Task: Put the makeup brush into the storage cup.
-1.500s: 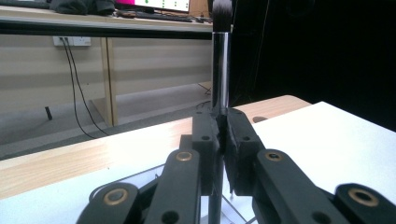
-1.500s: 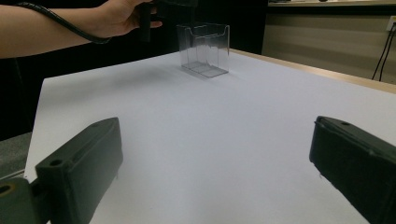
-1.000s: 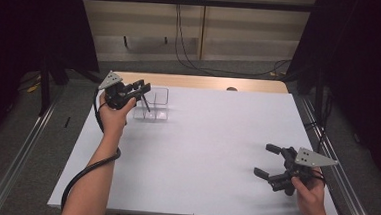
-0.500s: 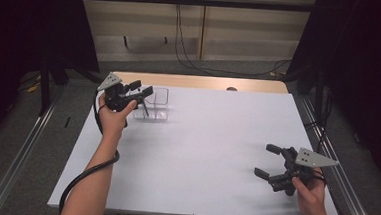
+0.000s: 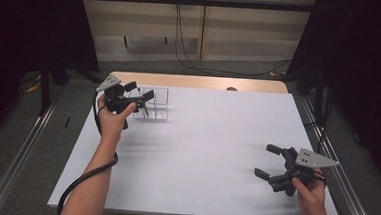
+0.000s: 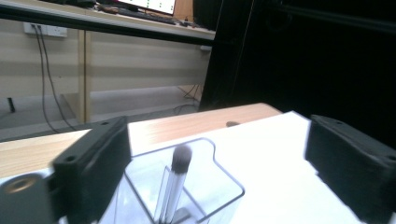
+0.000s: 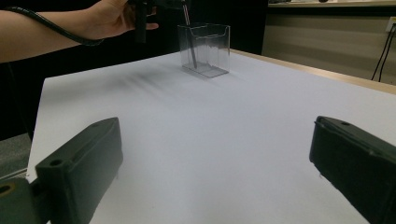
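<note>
- The white table top carries no print or label that can be read.
- A clear plastic holder stands at its far left corner.
- The left gripper hovers over the holder; its jaws have just been opening and now stand released, with nothing between the pads.
- The right gripper rests near the right edge, jaws spread and empty.
- A makeup brush, bristles up, leans inside the holder, seemingly against its wall.
</note>
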Action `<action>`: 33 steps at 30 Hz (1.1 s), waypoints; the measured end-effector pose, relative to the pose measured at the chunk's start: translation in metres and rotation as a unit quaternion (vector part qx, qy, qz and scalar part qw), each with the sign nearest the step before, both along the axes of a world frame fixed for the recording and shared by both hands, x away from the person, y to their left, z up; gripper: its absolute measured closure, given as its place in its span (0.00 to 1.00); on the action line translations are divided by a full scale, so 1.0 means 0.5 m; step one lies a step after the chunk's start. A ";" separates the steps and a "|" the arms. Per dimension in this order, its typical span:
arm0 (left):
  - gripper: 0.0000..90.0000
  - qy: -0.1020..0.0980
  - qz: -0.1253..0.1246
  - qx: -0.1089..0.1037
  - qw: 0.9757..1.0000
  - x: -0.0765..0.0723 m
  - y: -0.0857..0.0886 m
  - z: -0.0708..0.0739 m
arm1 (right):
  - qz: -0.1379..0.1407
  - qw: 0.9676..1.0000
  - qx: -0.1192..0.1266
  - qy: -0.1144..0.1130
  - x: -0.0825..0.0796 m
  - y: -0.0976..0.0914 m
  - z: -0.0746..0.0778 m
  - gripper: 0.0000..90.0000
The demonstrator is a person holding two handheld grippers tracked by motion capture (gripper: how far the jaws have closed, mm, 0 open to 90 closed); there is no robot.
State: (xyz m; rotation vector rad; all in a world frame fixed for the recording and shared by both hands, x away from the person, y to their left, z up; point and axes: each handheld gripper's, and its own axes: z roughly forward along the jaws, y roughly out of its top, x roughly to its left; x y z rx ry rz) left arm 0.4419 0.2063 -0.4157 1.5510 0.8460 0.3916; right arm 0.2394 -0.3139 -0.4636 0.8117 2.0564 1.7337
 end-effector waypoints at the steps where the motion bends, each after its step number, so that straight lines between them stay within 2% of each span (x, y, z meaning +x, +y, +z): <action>1: 0.06 0.000 -0.001 -0.004 1.000 -0.002 0.000 -0.001 | 0.001 1.000 -0.001 0.001 0.000 0.000 -0.001 0.02; 4: 0.04 -0.003 -0.002 -0.013 1.000 -0.007 0.003 -0.002 | 0.001 1.000 -0.001 -0.001 -0.001 0.001 0.001 0.02; 8: 0.03 -0.007 -0.009 -0.007 1.000 -0.014 0.006 -0.003 | 0.001 1.000 -0.002 -0.001 -0.002 0.001 0.001 0.02; 10: 0.03 -0.008 -0.013 -0.013 1.000 -0.017 0.007 -0.004 | 0.000 1.000 -0.002 -0.001 -0.002 0.001 0.001 0.02; 14: 0.03 -0.012 -0.016 -0.011 1.000 -0.024 0.009 -0.005 | 0.000 1.000 -0.003 -0.001 -0.002 0.001 0.000 0.02; 15: 0.03 -0.011 -0.018 -0.016 1.000 -0.026 0.009 -0.006 | 0.001 1.000 -0.003 0.000 -0.003 0.001 0.000 0.02; 19: 0.03 -0.013 -0.022 -0.012 1.000 -0.033 0.012 -0.011 | -0.001 1.000 -0.002 -0.001 -0.004 0.000 0.000 0.02; 28: 0.03 -0.017 -0.027 -0.026 0.999 -0.055 0.018 -0.019 | -0.001 1.000 -0.002 0.000 -0.004 0.000 -0.001 0.02; 30: 0.02 -0.017 -0.027 -0.019 0.999 -0.060 0.021 -0.021 | -0.001 1.000 -0.002 0.000 -0.004 0.000 0.000 0.02; 33: 0.02 -0.018 -0.028 -0.024 0.999 -0.067 0.025 -0.025 | -0.001 1.000 -0.002 0.000 -0.004 0.000 0.000 0.02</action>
